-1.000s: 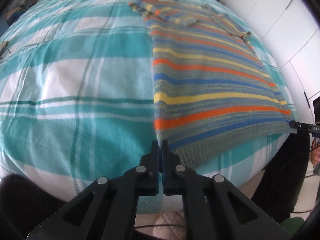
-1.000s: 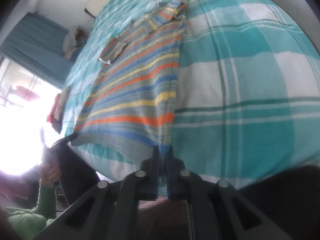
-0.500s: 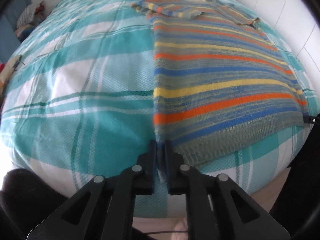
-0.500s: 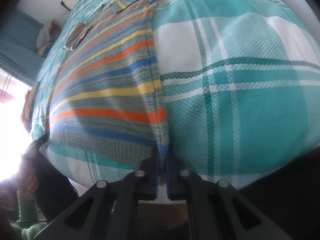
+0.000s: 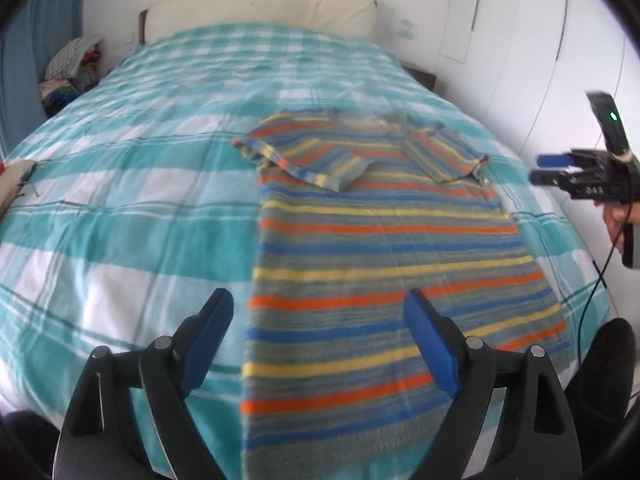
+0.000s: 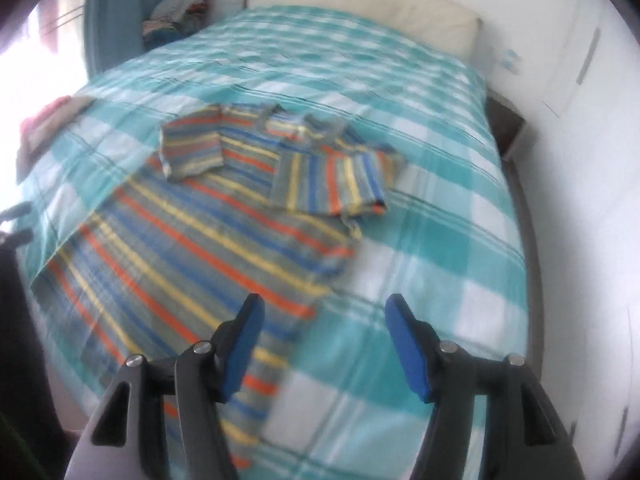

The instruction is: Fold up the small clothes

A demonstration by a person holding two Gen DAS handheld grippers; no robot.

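A striped knit sweater [image 5: 380, 248] in grey, orange, yellow and blue lies flat on the bed, both sleeves folded in over the chest. My left gripper [image 5: 318, 308] is open and empty, raised above the sweater's near left hem. My right gripper [image 6: 322, 312] is open and empty, above the near right hem of the sweater [image 6: 208, 248]. The right gripper also shows at the far right in the left wrist view [image 5: 560, 168].
The bed has a teal and white plaid cover [image 5: 120, 208] and a cream headboard [image 5: 260, 8]. White wardrobe doors [image 5: 540, 60] stand on the right. A pile of clothes [image 5: 68, 76] sits by the bed's far left corner. A cable [image 5: 596, 284] hangs below the right hand.
Both grippers let go of the sweater's hem corners, opened, and lifted back from the bed, so the whole bed and headboard come into view.
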